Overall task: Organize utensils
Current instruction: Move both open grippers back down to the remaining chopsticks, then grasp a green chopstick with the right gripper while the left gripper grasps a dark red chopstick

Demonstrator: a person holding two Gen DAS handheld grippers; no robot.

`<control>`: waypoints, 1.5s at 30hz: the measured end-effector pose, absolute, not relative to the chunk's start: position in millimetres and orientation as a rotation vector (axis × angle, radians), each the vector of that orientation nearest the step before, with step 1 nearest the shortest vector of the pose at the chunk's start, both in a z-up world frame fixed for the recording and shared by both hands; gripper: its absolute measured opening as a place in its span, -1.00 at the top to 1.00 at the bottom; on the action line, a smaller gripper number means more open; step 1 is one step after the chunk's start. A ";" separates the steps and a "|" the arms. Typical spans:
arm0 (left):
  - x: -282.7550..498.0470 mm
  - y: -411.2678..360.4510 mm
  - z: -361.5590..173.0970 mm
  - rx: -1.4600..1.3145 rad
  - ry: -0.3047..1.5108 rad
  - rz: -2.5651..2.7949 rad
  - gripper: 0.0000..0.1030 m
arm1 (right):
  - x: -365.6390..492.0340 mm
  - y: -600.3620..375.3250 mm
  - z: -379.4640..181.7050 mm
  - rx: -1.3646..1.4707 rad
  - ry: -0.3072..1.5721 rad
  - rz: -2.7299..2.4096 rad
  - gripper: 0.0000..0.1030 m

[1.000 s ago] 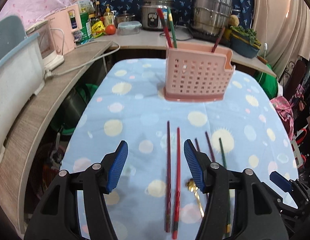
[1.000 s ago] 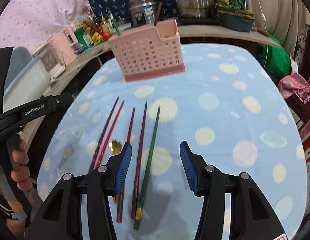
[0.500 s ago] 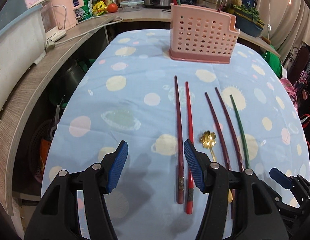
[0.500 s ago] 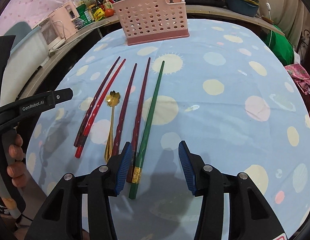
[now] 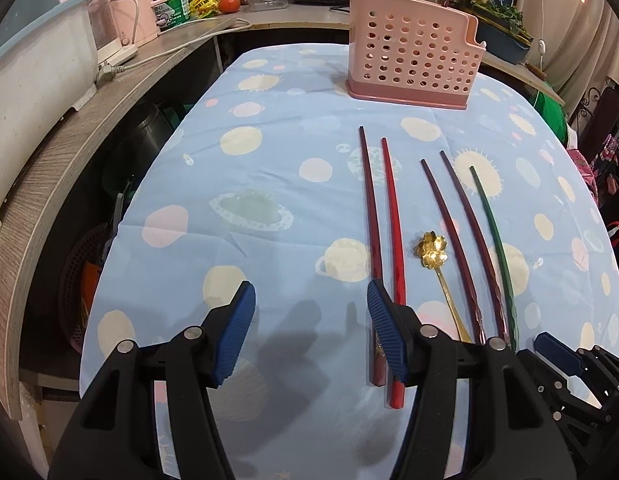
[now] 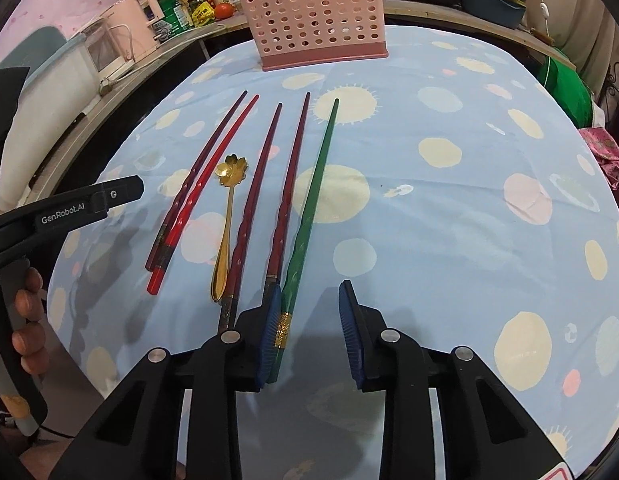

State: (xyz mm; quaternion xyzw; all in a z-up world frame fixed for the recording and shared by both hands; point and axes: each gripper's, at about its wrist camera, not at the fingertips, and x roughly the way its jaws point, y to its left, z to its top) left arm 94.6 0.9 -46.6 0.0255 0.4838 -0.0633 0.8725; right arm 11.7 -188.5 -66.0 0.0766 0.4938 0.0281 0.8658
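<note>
Several chopsticks lie side by side on the blue dotted tablecloth: a dark red one (image 5: 369,216) and a bright red one (image 5: 392,224), two maroon ones (image 6: 265,176), and a green one (image 6: 315,184). A gold flower-bowl spoon (image 6: 226,220) lies between them. The pink perforated utensil holder (image 5: 411,64) stands at the far end and also shows in the right wrist view (image 6: 315,16). My left gripper (image 5: 309,332) is open, its right finger over the red pair's near ends. My right gripper (image 6: 309,332) is open, with the green chopstick's gold-banded end beside its left finger.
A wooden counter (image 5: 69,128) curves along the left with appliances, bottles, a tomato and a power strip. Pots and a rice cooker stand behind the holder. The table (image 6: 489,160) drops off at left and right edges. A green bag sits at the far right.
Both grippers have pulled back and lower toward the near ends of the chopsticks. The holder looks farther away. The utensils on the cloth have not moved.
</note>
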 end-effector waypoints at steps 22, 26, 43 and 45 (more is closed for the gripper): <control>75.9 -15.4 -62.0 0.072 1.055 -0.197 -0.07 | 9.7 -196.4 -71.2 0.185 1.030 0.030 0.86; 74.6 -17.1 -68.1 0.071 1.070 -0.203 -0.06 | 9.2 -196.7 -71.1 0.186 1.029 0.029 0.86; 75.6 -13.7 -76.2 0.080 1.091 -0.204 0.71 | 9.1 -196.3 -71.4 0.186 1.029 0.029 0.86; 75.8 -13.0 -76.0 0.073 1.095 -0.209 0.85 | 8.9 -196.8 -71.4 0.188 1.029 0.030 0.86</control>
